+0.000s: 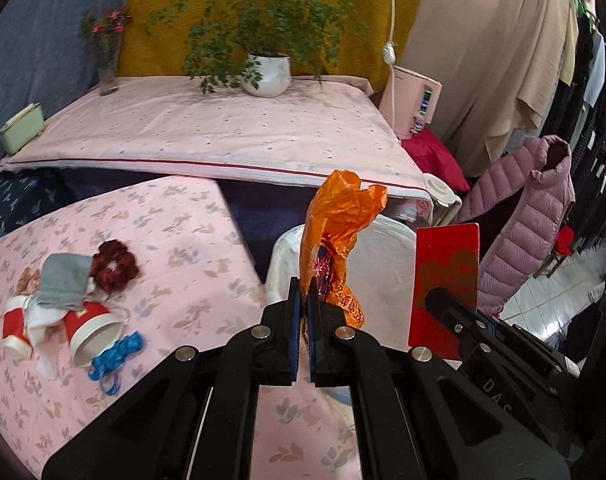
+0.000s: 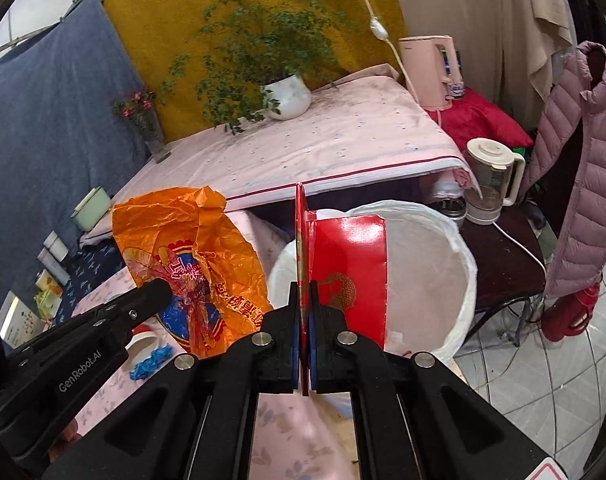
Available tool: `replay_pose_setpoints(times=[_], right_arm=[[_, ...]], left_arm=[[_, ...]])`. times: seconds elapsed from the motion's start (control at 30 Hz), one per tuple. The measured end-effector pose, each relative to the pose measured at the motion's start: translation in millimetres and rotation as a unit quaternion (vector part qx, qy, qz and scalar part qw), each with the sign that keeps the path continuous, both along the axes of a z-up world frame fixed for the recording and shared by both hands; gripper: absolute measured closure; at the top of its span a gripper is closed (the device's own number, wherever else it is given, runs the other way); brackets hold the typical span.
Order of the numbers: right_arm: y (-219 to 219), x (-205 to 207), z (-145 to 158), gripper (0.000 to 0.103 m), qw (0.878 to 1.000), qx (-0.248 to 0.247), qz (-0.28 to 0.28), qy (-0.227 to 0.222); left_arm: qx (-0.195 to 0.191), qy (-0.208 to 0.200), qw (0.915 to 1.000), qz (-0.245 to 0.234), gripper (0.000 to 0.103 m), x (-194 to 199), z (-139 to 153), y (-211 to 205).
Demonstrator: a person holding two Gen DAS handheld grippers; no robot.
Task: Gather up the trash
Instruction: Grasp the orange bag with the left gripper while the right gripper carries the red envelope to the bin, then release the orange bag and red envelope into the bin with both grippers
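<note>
My left gripper is shut on a crumpled orange plastic wrapper and holds it up at the near edge of a white-lined trash bin. My right gripper is shut on a red paper envelope with a gold print, held over the bin's near rim. The envelope also shows in the left wrist view, and the wrapper in the right wrist view. Red paper cups, a grey cloth, a dark red scrunchie and blue ribbon lie on the pink floral table.
A higher pink-covered table behind carries a potted plant, a flower vase and a green box. A pink puffer jacket hangs at right. A kettle stands on a dark stool beside the bin.
</note>
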State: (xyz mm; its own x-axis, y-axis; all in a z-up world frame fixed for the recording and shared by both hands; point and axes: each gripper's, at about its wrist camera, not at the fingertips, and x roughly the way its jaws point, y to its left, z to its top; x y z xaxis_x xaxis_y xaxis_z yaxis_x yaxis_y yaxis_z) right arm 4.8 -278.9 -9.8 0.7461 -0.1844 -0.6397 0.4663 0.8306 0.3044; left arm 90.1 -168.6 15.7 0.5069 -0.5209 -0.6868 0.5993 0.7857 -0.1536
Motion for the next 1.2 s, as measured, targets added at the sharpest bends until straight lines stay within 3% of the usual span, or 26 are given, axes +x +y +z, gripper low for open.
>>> replay_pose_setpoints(times=[0.43, 0.5, 0.57, 0.77, 1.03, 1.2], right_arm=[[-41.7, 18.2, -29.3, 0.100, 0.999, 0.022, -0.027, 0.028], [-41.6, 21.0, -30.4, 0.100, 0.999, 0.021, -0.026, 0.030], [-41.9, 23.7, -30.9, 0.100, 0.999, 0.019, -0.027, 0.032], [-42.8, 32.4, -31.2, 0.100, 0.999, 0.016, -0.025, 0.035], [-39.3, 41.9, -27.6, 0.092, 0.999, 0.007, -0.019, 0.037], [-33.9, 41.0, -21.5, 0.063, 0.999, -0.002, -0.026, 0.029]], left_arm=[[0.000, 0.035, 0.9989, -0.031, 0.098, 30.3, -26.6, -49.2], [0.004, 0.039, 0.9989, -0.026, 0.083, 32.7, -29.6, -49.1], [0.004, 0.039, 0.9990, -0.018, 0.060, 33.8, -30.5, -46.9], [0.011, 0.020, 0.9997, -0.007, 0.057, 33.1, -26.6, -41.6], [0.021, 0.005, 0.9997, 0.012, 0.053, 35.9, -24.2, -30.4], [0.027, -0.006, 0.9992, 0.028, 0.044, 36.0, -23.2, -19.3]])
